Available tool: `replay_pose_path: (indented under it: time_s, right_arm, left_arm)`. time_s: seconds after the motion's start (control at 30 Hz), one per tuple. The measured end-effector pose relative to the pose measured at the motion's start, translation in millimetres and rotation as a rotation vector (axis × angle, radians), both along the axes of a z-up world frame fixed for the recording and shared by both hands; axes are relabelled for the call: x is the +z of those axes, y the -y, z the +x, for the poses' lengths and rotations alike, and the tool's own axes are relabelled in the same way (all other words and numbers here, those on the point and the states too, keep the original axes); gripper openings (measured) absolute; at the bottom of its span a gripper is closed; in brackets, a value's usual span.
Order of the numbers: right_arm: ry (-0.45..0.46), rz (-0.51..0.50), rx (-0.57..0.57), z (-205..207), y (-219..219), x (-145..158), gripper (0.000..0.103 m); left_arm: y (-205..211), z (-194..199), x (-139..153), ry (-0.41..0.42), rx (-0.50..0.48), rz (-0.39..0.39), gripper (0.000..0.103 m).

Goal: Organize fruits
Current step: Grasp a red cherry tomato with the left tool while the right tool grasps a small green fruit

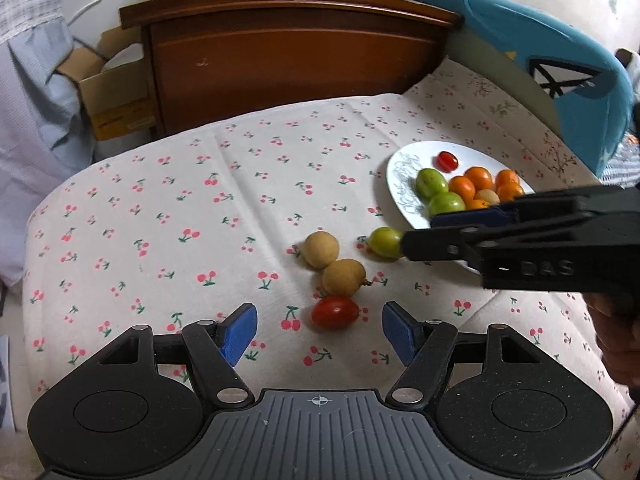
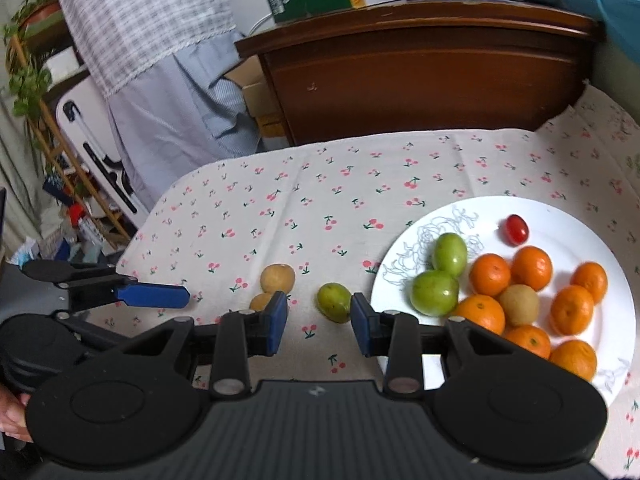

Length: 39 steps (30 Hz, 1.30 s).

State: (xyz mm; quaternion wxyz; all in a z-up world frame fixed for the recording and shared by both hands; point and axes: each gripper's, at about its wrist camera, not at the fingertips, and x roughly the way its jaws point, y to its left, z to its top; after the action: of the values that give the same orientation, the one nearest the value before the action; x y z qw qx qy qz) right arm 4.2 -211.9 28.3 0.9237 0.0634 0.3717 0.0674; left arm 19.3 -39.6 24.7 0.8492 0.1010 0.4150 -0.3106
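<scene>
- The worktop under its cherry-print cloth (image 1: 200,208) carries everything; the soft fabric could let round fruit roll if I nudge it.
- My round white plate (image 2: 560,216) already holds oranges, two green fruits, a tan one and a red one, so it is crowded.
- My right gripper (image 2: 320,320) is spread wide around the loose green oval fruit (image 2: 334,302), which lies on the cloth just beside the plate; its right pad looks close, and an uneven close could push the fruit away.
- My left gripper (image 1: 318,330) hangs wide open near the red oval tomato (image 1: 335,311), holding nothing.
</scene>
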Motion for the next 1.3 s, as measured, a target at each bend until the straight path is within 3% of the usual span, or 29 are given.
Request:
replay_pose_path:
  time_s: [0.43,0.6,0.67,0.9,1.03,1.17,1.3]
  right_arm:
    - [-0.021,-0.077,0.066,23,-7,-17,0.036]
    - [-0.037,-0.119,0.094,29,-10,-23,0.033]
    - [-0.047,-0.115,0.098,30,-10,-26,0.029]
    - [-0.039,-0.112,0.109,31,-12,-27,0.028]
    - [-0.042,-0.106,0.108,30,-12,-28,0.024]
    - [-0.042,-0.101,0.108,29,-12,-27,0.024]
    - [-0.046,-0.099,0.109,26,-13,-27,0.024]
  left_arm:
    - [10,-3,-14,0.044,-0.08,-0.01,0.065]
    - [13,-2,-21,0.033,-0.096,-0.01,0.057]
    - [15,-2,-23,0.032,-0.099,-0.009,0.048]
    - [16,-1,-24,0.036,-0.105,-0.021,0.047]
    - [14,-1,-23,0.037,-0.103,-0.023,0.041]
    - [11,-1,-23,0.038,-0.099,-0.022,0.029]
    - [10,-3,-22,0.032,-0.097,-0.023,0.026]
